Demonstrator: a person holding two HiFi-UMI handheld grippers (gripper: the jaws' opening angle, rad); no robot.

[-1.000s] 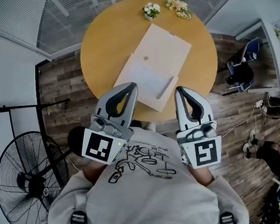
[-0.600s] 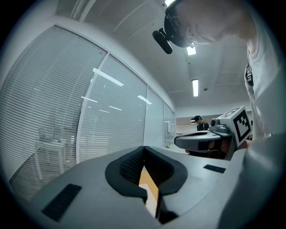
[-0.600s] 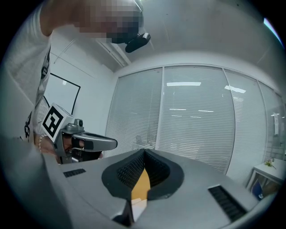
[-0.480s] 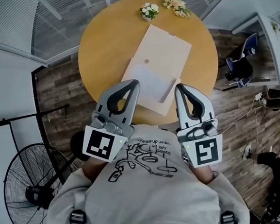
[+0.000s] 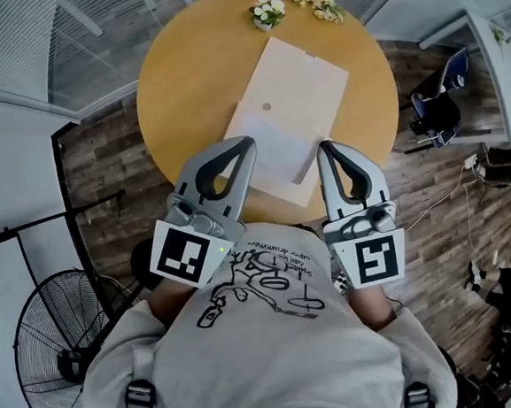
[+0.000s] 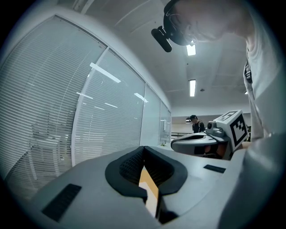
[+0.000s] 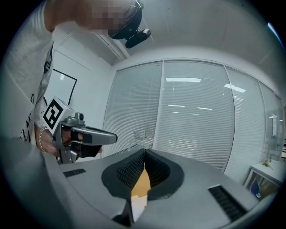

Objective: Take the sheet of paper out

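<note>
sheet of paper (image 5: 273, 148) lies in a beige folder (image 5: 306, 74) on a round table (image 5: 182, 81).
left gripper (image 5: 247, 143) and right gripper (image 5: 323, 147), jaws pressed together and empty, hang at the table's near edge; bare wood lies left.

The white sheet of paper (image 5: 269, 151) lay flat (a little askew) on the near end of a beige folder (image 5: 302, 75). Both sat on the round table (image 5: 182, 81).
</note>
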